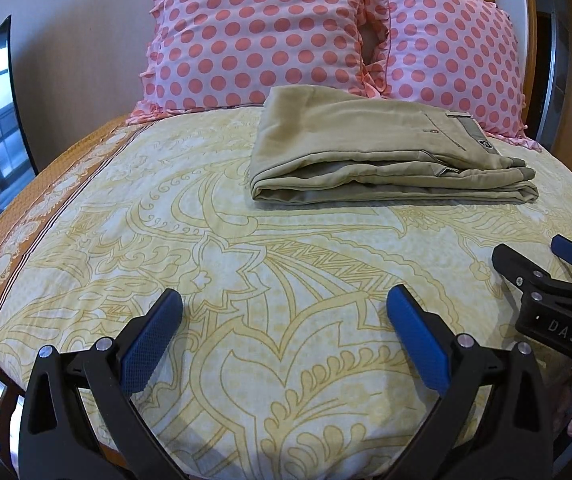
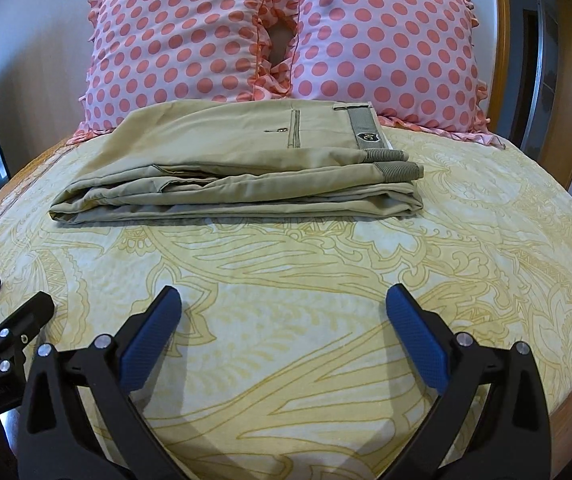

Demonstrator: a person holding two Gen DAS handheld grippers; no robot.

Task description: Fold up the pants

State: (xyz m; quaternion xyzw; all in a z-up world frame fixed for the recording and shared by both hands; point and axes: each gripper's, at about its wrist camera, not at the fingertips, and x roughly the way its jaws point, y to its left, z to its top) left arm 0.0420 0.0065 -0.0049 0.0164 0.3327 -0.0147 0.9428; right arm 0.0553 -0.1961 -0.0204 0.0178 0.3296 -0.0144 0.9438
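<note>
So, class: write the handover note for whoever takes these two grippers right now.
Left gripper: open, empty, above the bedspread.
Right gripper: open, empty, beside it.
Khaki pants: folded into a flat stack on the bedspread, in front of the polka-dot pillows, waistband to the right.
Done: folding looks complete.
Left: perhaps square the slightly uneven edges; otherwise nothing visible.

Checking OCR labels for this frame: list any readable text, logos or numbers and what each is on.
"DAS": white letters on the body of the right tool, seen from the left wrist view.
Waistband patch on the folded pants: an emblem, too small to read.
Pale lettering on the left tool: too blurred to read.
</note>
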